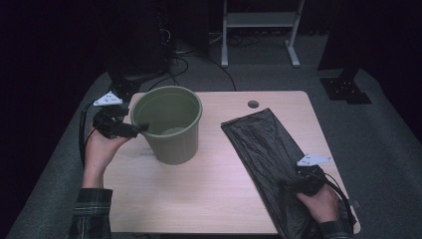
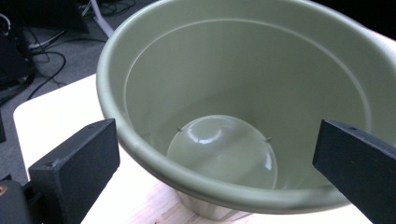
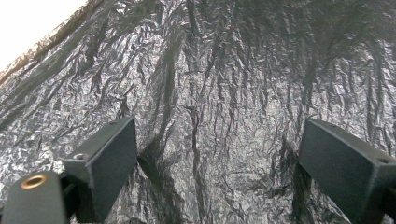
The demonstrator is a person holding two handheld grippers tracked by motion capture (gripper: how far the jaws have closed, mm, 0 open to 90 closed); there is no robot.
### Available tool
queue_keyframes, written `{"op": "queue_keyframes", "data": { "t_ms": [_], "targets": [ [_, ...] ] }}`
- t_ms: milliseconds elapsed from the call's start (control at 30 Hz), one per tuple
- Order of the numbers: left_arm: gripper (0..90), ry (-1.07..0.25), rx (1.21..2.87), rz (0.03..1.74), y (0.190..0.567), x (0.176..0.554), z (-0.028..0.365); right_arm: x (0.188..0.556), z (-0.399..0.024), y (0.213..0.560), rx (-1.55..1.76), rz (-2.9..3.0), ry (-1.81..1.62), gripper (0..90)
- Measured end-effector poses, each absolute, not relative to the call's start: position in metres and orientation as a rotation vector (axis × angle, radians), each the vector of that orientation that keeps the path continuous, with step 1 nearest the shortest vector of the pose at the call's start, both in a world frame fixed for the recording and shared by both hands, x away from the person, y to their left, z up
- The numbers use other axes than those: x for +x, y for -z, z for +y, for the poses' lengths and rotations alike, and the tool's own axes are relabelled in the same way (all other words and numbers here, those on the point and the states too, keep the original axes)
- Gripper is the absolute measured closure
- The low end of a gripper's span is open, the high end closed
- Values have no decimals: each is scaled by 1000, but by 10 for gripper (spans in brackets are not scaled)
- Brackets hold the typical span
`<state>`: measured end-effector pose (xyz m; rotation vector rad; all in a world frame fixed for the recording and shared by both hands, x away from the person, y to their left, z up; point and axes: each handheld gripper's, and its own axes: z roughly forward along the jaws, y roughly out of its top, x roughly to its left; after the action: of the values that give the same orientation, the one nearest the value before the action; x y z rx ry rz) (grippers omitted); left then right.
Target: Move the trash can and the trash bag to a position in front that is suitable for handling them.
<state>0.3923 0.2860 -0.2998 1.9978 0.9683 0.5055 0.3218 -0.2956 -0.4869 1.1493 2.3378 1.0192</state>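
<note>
A pale wooden tabletop (image 1: pixel 209 189) is set in a dim room, with grey carpet around it and a white frame standing on the floor beyond its far edge. An empty green bin (image 1: pixel 169 124) stands upright toward the left of the tabletop, and everything else is placed here from it. A crumpled black bag (image 1: pixel 263 149) lies flat to the right of the bin, well apart from it, running from the middle of the tabletop down to the near right corner.

The left tool (image 1: pixel 142 128) is held at the bin's left rim; in the left gripper view its jaws are spread wide, with the near rim (image 2: pixel 196 186) seen between them, and nothing is gripped. The right tool (image 1: pixel 303 179) rests over the near end of the bag, far to the right of the bin, and the right gripper view shows its jaws wide apart above the wrinkled film (image 3: pixel 215 93), with nothing pinched yet.

The work in hand is judged to be lining the bin with the bag (the bin braced first, the bag picked up after). Trouble could come from the thin film: only one layer might be caught, so the mouth would not open, or the film could be torn by a hard pinch. The light bin could be tipped or pushed if its rim is clamped off-centre.
</note>
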Motion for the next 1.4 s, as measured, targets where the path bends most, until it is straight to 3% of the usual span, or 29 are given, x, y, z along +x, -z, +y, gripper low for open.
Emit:
{"op": "queue_keyframes", "data": {
  "t_ms": [933, 1400],
  "targets": [
    [0, -445, 2041, 1038, 320, 419, 281, 322, -296, 487, 1150, 2338, -1020, 106],
    [0, -403, 2074, 966, 320, 413, 261, 322, -296, 487, 1147, 2338, -1019, 105]
  ]
}}
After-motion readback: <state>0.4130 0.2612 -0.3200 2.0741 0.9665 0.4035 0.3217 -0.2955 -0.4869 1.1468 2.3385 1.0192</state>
